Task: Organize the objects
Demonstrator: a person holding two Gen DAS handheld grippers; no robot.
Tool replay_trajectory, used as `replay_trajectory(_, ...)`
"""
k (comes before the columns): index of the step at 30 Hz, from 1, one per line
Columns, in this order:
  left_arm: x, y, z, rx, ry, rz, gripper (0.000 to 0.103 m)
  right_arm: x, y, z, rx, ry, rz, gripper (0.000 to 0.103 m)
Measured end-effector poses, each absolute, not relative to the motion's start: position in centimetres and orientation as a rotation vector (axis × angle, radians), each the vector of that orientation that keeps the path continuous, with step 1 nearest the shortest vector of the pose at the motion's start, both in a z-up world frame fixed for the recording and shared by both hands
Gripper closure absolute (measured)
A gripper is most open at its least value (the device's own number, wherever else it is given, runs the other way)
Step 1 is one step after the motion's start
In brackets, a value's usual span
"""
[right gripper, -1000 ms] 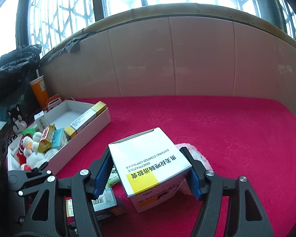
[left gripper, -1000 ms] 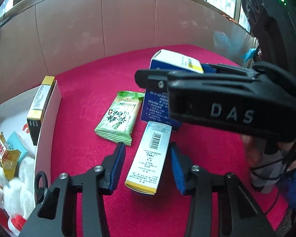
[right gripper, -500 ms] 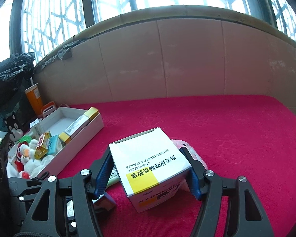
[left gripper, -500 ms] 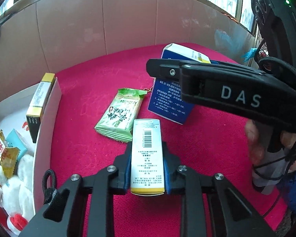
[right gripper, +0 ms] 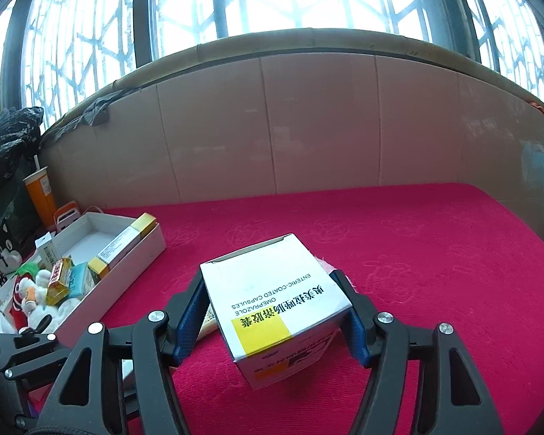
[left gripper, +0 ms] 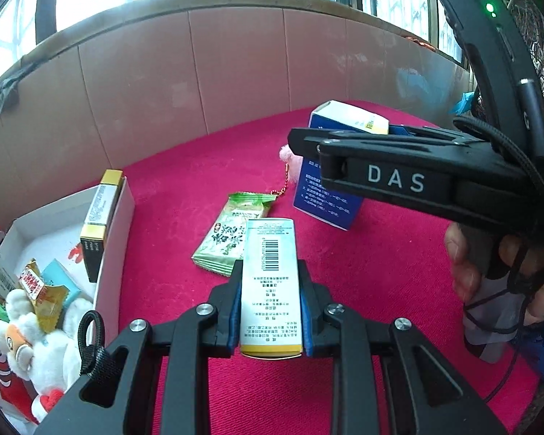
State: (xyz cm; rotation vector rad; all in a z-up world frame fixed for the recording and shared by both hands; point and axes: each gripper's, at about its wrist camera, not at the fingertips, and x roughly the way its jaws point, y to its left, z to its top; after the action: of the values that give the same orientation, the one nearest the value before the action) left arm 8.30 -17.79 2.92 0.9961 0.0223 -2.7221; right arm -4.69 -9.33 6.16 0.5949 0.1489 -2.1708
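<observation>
Our left gripper (left gripper: 271, 311) clamps the slim white carton (left gripper: 271, 282) above the red cloth (left gripper: 362, 290), beside the white tray (left gripper: 123, 203) at its left edge. Our right gripper (right gripper: 272, 319) grips the omeprazole box (right gripper: 275, 308) mid-cloth.

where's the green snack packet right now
In the left wrist view, the green snack packet lies on the red cloth, just beyond the left gripper, near the blue box.
</observation>
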Motion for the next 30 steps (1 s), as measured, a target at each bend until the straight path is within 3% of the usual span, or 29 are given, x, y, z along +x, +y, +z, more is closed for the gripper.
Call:
replay_trajectory(10,8.6,-17.2,3.4,0.916,0.008,-2.726,0.079,-3.7,-9.0,6.5,0.543,0.185,-2.235,0.033)
replay_trajectory(30,11.3,-16.4,4.6,0.727,0.002,-2.710,0.079,-2.1,-4.9,6.7,0.644,0.088,-2.356,0.033)
